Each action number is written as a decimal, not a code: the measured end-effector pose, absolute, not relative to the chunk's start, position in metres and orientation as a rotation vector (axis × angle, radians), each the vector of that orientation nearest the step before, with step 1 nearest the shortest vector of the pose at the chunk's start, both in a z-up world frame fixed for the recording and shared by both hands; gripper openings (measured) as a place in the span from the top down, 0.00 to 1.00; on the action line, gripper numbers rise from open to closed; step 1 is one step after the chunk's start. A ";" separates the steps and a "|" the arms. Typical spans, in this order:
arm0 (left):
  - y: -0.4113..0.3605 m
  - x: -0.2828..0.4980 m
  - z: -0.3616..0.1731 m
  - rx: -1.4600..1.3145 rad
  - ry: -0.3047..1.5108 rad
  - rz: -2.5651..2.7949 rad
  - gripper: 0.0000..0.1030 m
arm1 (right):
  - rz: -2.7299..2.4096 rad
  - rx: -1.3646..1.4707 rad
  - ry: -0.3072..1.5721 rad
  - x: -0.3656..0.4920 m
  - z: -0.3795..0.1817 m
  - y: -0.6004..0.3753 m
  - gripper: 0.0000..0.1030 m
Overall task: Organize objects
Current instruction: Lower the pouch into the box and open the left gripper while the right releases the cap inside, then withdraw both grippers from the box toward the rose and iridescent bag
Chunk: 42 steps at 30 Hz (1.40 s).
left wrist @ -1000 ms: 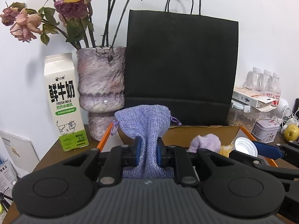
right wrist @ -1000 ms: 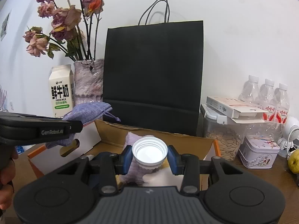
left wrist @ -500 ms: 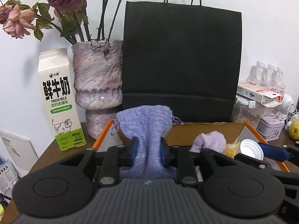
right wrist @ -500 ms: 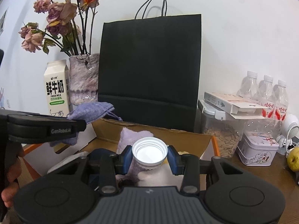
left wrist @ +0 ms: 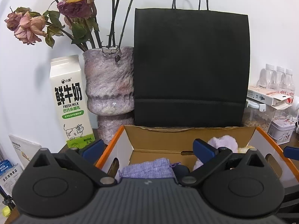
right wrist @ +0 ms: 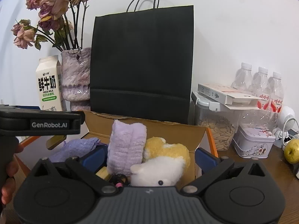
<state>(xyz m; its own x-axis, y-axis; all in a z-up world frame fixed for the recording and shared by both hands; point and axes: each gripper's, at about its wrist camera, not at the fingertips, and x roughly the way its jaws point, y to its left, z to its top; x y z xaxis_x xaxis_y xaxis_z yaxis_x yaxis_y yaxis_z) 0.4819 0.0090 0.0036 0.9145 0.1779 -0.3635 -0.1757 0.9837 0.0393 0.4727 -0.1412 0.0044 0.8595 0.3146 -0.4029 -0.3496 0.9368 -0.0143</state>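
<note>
My left gripper (left wrist: 148, 147) hangs over the open cardboard box (left wrist: 158, 141), its jaws opening wide and gripping nothing. Below them the purple woven pouch (left wrist: 147, 169) lies in the box. My right gripper (right wrist: 151, 156) is over the same box (right wrist: 168, 130), its jaws opening too, and its pads touch nothing. Under it sit a lavender fluffy cloth (right wrist: 127, 147) and a yellow-and-white plush (right wrist: 164, 160), with the pouch (right wrist: 74, 149) to their left. The white cap is out of sight. A person's hand (right wrist: 9, 171) holds the left tool's black body (right wrist: 41, 123).
Behind the box stand a black paper bag (left wrist: 190, 65), a purple vase of dried roses (left wrist: 108, 85) and a milk carton (left wrist: 70, 100). To the right are a clear jar of seeds (right wrist: 214, 127), a tin (right wrist: 252, 143), water bottles (right wrist: 261, 85) and a yellow fruit (right wrist: 292, 152).
Both grippers went from shut to wide open. The purple pouch dropped from the left jaws into the box. The white cap left the right jaws and is gone from view.
</note>
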 end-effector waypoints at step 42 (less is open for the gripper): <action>0.022 0.375 0.004 -0.037 0.352 0.201 0.00 | 0.393 -0.088 0.395 0.394 0.016 -0.157 0.00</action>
